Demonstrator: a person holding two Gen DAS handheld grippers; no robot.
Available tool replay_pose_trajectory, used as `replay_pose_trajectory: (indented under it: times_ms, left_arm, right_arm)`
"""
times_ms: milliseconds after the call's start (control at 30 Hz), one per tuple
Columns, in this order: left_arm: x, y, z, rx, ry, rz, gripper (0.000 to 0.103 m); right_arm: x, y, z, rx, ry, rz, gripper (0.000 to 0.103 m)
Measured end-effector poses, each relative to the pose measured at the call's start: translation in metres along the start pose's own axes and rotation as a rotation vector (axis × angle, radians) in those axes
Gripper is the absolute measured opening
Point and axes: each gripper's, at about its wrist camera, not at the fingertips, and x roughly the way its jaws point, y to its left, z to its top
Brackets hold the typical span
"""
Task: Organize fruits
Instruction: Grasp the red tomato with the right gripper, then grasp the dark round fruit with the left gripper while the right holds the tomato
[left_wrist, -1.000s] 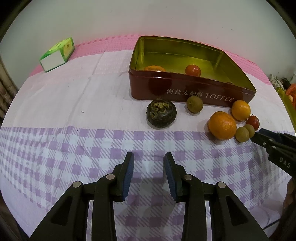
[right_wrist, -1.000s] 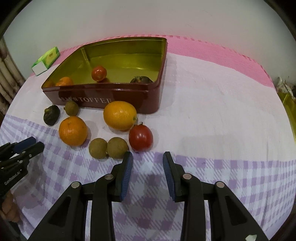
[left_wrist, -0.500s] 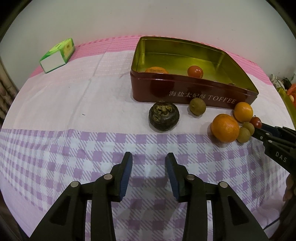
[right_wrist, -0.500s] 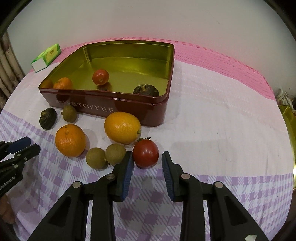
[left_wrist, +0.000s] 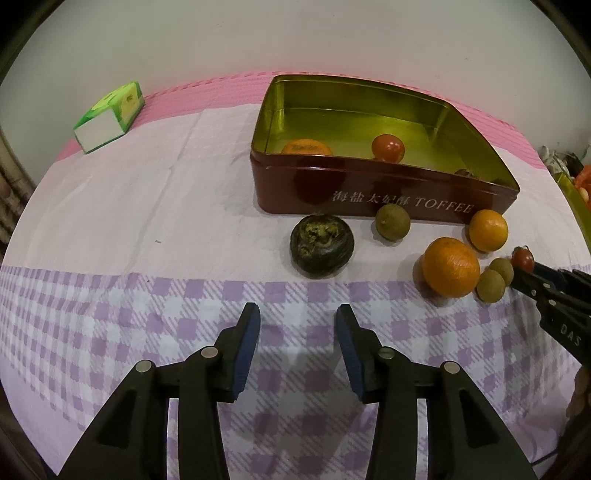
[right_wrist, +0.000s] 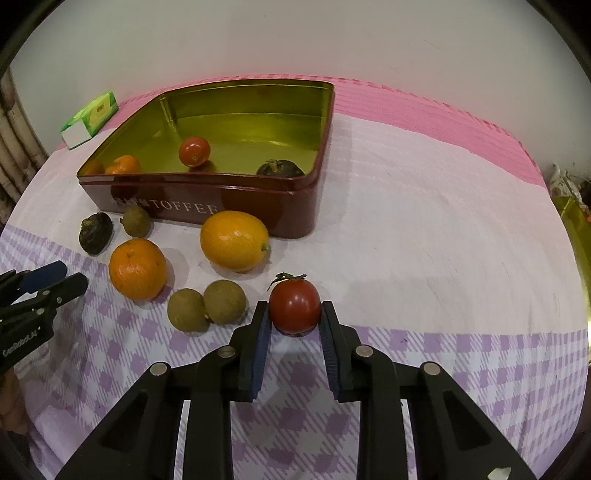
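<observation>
tomato (right_wrist: 294, 309) sits upright, stem calyx up, pinched by right gripper (right_wrist: 294, 317) fingers; left gripper (left_wrist: 297, 325) fingers opening, empty.

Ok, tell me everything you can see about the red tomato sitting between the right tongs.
The tomato is small, round, glossy and deep red, with a dried green-brown calyx on top, so it sits upright. It rests on the checked purple-and-white part of the tablecloth, outside the toffee tin. The right tongs are shut on it, one blue pad against each side. It lies apart from the two brownish round fruits to its left and the yellow-orange fruit behind it.
</observation>
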Motion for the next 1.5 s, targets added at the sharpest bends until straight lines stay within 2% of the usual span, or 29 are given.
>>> replay_pose_trajectory:
  times_ms: [267,867,1500]
  left_arm:
    - [0.007,-0.012,0.010,0.022,0.001,-0.017,0.045]
    - [0.023,-0.019,0.037,0.034,-0.008,-0.012,0.046]
    - [0.023,-0.019,0.034,0.047,-0.026,-0.020,0.040]
  right_arm:
    - [-0.004,-0.011,-0.008,0.049,-0.001,0.001,0.025]
    - [-0.005,-0.011,-0.009,0.056,-0.003,0.003,0.025]
    - [-0.005,-0.010,-0.009,0.050,-0.001,-0.012,0.025]
